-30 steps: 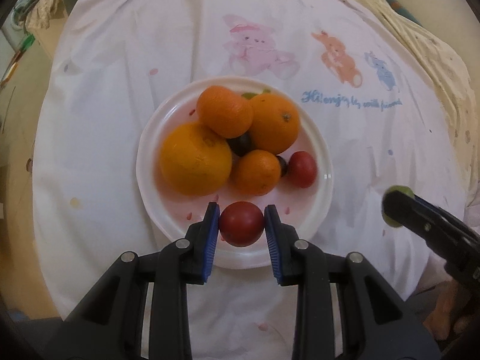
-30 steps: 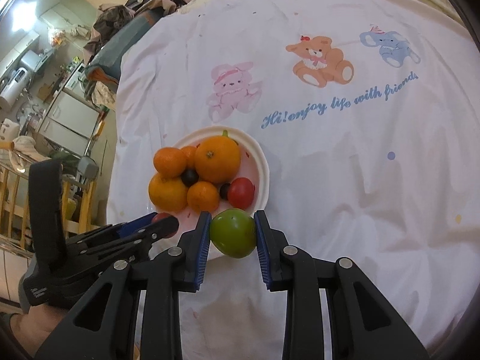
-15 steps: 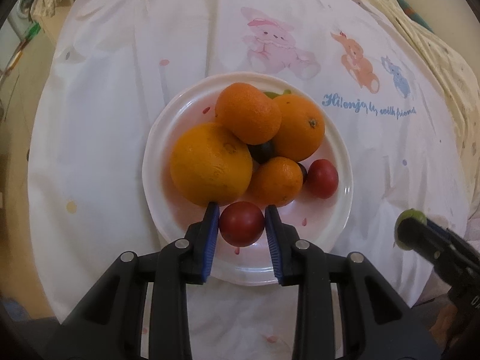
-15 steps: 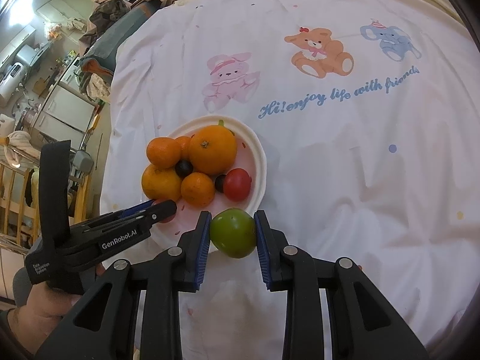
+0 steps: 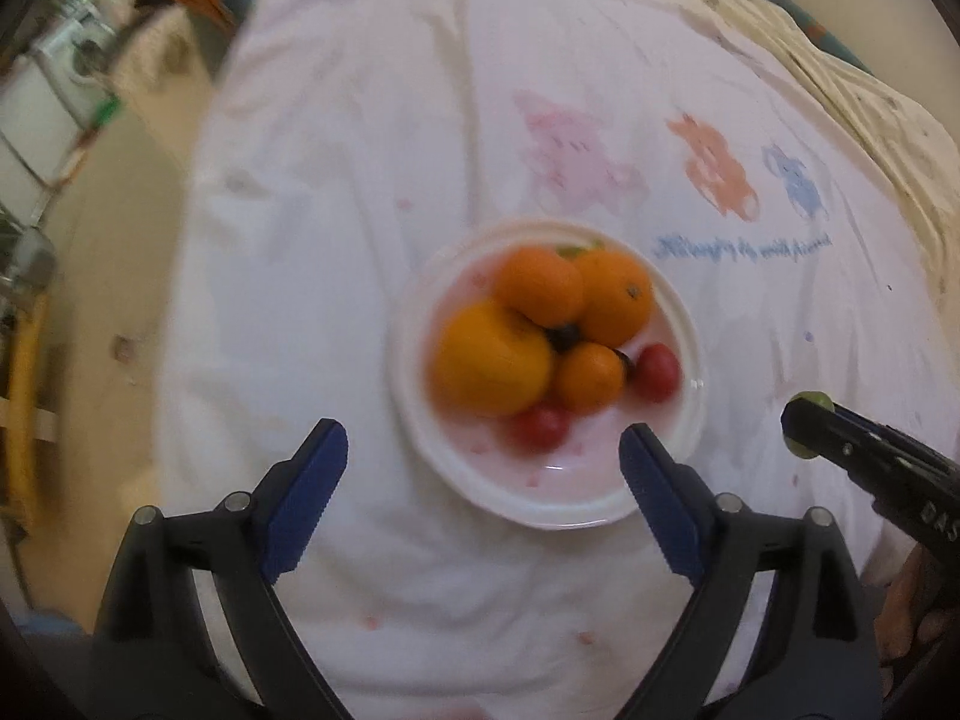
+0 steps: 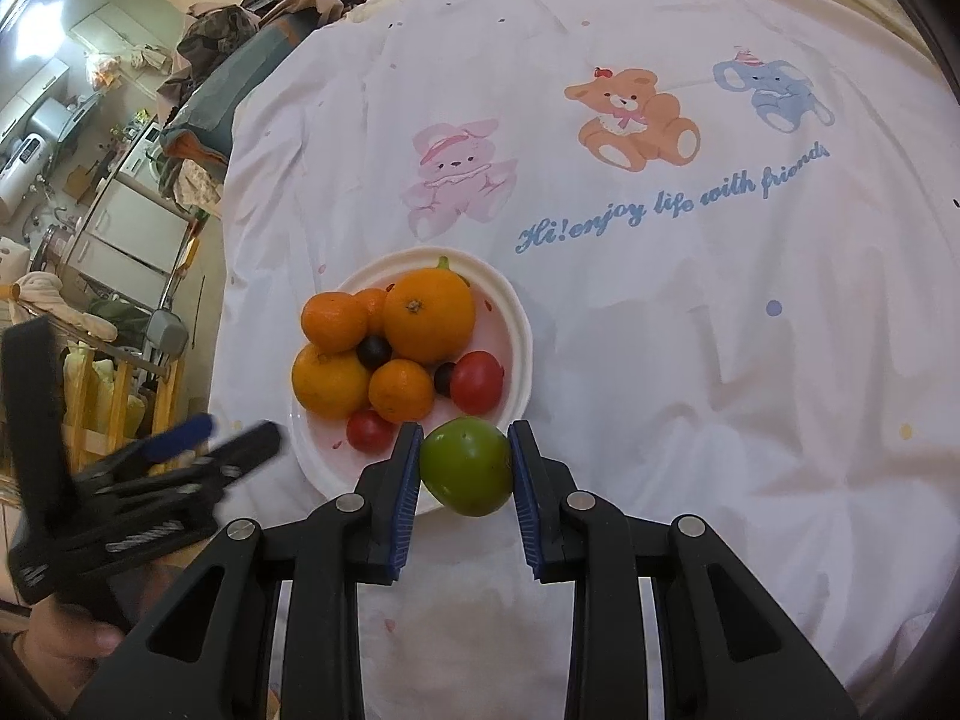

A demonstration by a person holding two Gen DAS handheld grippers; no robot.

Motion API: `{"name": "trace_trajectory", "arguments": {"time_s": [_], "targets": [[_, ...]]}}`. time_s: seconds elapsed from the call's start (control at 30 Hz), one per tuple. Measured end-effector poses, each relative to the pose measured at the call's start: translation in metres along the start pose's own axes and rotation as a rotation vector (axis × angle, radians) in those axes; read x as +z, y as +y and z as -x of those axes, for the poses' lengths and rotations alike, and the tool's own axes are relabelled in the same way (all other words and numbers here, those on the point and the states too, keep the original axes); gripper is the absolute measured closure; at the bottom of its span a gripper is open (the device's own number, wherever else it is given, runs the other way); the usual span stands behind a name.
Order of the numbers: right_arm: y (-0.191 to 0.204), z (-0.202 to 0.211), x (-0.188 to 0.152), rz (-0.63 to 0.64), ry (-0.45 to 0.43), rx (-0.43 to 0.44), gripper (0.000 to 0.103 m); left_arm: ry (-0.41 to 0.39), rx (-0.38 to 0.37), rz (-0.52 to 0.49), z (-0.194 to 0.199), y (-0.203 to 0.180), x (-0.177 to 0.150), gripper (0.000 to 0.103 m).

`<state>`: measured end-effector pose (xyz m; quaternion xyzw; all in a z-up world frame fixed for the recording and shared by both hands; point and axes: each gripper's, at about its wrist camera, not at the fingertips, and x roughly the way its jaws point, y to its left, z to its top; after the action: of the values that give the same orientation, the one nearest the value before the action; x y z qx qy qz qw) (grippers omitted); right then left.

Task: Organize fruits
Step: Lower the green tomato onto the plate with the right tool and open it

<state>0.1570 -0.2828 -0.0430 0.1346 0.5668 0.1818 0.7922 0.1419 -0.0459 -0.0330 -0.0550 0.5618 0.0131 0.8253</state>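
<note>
Right tool (image 6: 463,468) pinches round green fruit (image 6: 467,465) at white round plate's (image 6: 521,324) near rim; left tool (image 5: 483,450), just spread, empty.

White cartoon-print cloth (image 6: 660,360); clothes pile (image 6: 252,30) beyond its far edge.

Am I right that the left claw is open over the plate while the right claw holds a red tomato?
Not quite: the right claw holds a green fruit, not a red tomato, as the right wrist view shows. The left claw is indeed open over the plate.
</note>
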Motion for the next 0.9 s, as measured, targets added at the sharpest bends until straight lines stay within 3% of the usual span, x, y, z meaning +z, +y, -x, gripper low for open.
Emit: {"name": "trace_trajectory", "arguments": {"time_s": [0.17, 0.27, 0.53, 0.6, 0.9], "targets": [[0.009, -0.011, 0.008, -0.007, 0.034, 0.037, 0.072, -0.054, 0.057, -0.021, 0.023, 0.022, -0.009, 0.013], [0.014, -0.024, 0.01, -0.016, 0.065, 0.071, 0.072, -0.051, 0.034, -0.009, 0.025, 0.033, -0.016, 0.013], [0.023, -0.072, 0.009, -0.02, 0.137, 0.05, 0.072, -0.01, -0.007, 0.057, 0.015, 0.047, -0.026, 0.01], [0.025, -0.082, 0.007, -0.007, 0.152, 0.045, 0.072, -0.006, -0.015, 0.061, 0.013, 0.046, -0.026, 0.004], [0.027, -0.108, 0.002, 0.051, 0.193, -0.006, 0.069, 0.011, -0.013, 0.052, 0.004, 0.041, -0.027, 0.001]]}}
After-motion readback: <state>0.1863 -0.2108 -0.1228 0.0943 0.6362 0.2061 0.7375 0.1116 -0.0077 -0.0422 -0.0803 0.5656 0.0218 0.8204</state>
